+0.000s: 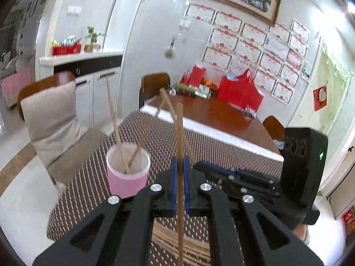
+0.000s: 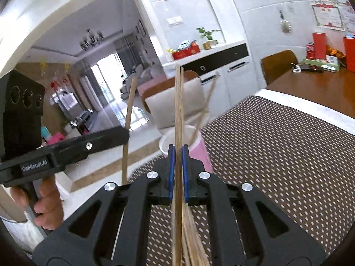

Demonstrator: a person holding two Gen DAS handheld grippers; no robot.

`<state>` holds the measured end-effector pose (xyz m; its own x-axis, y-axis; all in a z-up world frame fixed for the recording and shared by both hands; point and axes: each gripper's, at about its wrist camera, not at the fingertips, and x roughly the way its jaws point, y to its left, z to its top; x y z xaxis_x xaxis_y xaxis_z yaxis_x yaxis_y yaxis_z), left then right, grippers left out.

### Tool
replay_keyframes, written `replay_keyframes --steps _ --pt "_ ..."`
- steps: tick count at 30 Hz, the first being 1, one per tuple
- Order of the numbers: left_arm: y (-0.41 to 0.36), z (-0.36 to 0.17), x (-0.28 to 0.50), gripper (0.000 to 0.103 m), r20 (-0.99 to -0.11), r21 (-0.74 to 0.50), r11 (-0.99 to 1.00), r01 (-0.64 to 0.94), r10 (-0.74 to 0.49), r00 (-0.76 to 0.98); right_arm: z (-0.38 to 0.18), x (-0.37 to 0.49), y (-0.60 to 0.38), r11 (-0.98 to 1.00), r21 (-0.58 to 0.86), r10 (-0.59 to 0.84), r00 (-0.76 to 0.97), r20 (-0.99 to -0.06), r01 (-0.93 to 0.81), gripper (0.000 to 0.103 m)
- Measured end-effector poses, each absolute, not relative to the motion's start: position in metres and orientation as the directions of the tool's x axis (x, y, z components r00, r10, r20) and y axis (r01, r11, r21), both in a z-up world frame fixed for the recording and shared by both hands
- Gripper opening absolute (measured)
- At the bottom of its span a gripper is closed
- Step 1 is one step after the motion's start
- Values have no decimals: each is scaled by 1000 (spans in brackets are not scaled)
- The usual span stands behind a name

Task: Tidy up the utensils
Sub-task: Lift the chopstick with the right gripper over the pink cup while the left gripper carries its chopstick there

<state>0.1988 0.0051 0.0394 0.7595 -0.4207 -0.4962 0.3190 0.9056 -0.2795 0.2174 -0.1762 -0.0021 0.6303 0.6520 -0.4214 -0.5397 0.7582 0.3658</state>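
Over the brown woven placemat with its pale dashed pattern [image 1: 221, 150], both hand-held grippers are clenched, each on its own chopstick. The left gripper [image 1: 180, 173] pinches a single long wooden chopstick [image 1: 179, 133] between its blue pads, the stick running nearly straight up the frame, so its long axis lies across the fingers and not along them. The right gripper [image 2: 178, 166] likewise grips a slender light-wood chopstick [image 2: 178, 102], standing about upright in its view; it may be a pair pressed together, which I cannot tell. The round pink paper cup with a white rim [image 1: 128, 173] stands on the placemat ahead and to the left of the left gripper's fingers, already holding a few chopsticks [image 1: 115, 124] that lean out at angles. In the right wrist view the same cup [image 2: 199, 146] sits just beyond the pads, slightly right of them and partly hidden. A loose heap of remaining pale chopsticks [image 1: 195, 248] lies flat on the mat below both grippers. By my judgement, the coming move depends on bringing a held stick's lower end above the cup's mouth. Both grippers look near it; the right seems aligned more closely, and the leaning sticks could foul the entry.
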Motion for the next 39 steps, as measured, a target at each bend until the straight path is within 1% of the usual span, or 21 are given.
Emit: replay_keyframes --steps 5,8,9,12,14,15,17,19,20,21,22,23,24,26,29,30,32,33,36,39 --pt "17 67 220 5 -429 -255 916 309 -393 813 15 236 -163 732 386 679 647 -347 -561 7" --pt "24 77 237 5 -404 -257 917 305 -388 828 22 250 -152 727 386 683 659 -316 -568 7" --pt "23 79 243 5 -403 -256 917 305 -388 829 22 257 -144 744 371 665 669 -332 -556 7" --pt "28 69 266 5 -454 -292 910 293 -402 795 11 273 -137 768 361 640 662 -390 -530 7" --pt "33 60 272 5 -466 -301 911 283 -399 790 7 272 -140 820 292 573 701 -425 -492 7" --pt "35 55 276 5 -476 -306 910 281 -402 782 4 274 -146 853 257 521 717 -464 -454 7" --pt "34 47 279 5 -490 -314 906 284 -411 769 -1 278 -161 884 231 466 719 -516 -407 7" --pt "27 42 281 5 -505 -298 911 287 -405 762 -9 283 -180 920 188 385 705 -596 -344 7" --pt "24 39 281 5 -509 -298 909 292 -410 757 -14 285 -188 934 171 349 697 -626 -314 10" --pt "18 36 283 5 -516 -301 904 304 -423 745 -23 289 -196 942 159 322 667 -672 -294 22" --pt "14 33 285 5 -523 -302 902 308 -427 738 -40 296 -204 950 162 294 595 -748 -266 29" --pt "10 30 287 5 -532 -302 902 310 -429 730 -51 297 -207 955 164 280 567 -775 -247 43" --pt "6 26 288 5 -539 -305 899 314 -435 721 -62 298 -210 959 158 263 531 -805 -235 46" --pt "0 20 290 5 -553 -308 898 314 -437 709 -86 298 -207 966 109 211 473 -855 -235 46" --pt "-5 14 289 5 -565 -309 898 314 -439 699 -110 298 -203 970 61 159 425 -891 -235 45" --pt "-6 13 289 5 -571 -309 898 312 -438 694 -115 298 -201 970 41 142 420 -896 -241 33" --pt "-6 11 288 5 -578 -300 903 308 -430 693 -123 301 -196 966 23 129 405 -905 -256 24" --pt "-6 11 287 5 -580 -298 904 308 -427 693 -123 302 -194 964 12 125 413 -902 -266 11" --pt "-3 12 286 5 -581 -292 905 308 -424 695 -126 306 -193 964 21 137 428 -894 -266 6" --pt "-2 15 281 5 -572 -295 905 307 -424 702 -120 317 -200 968 59 170 466 -868 -244 6"
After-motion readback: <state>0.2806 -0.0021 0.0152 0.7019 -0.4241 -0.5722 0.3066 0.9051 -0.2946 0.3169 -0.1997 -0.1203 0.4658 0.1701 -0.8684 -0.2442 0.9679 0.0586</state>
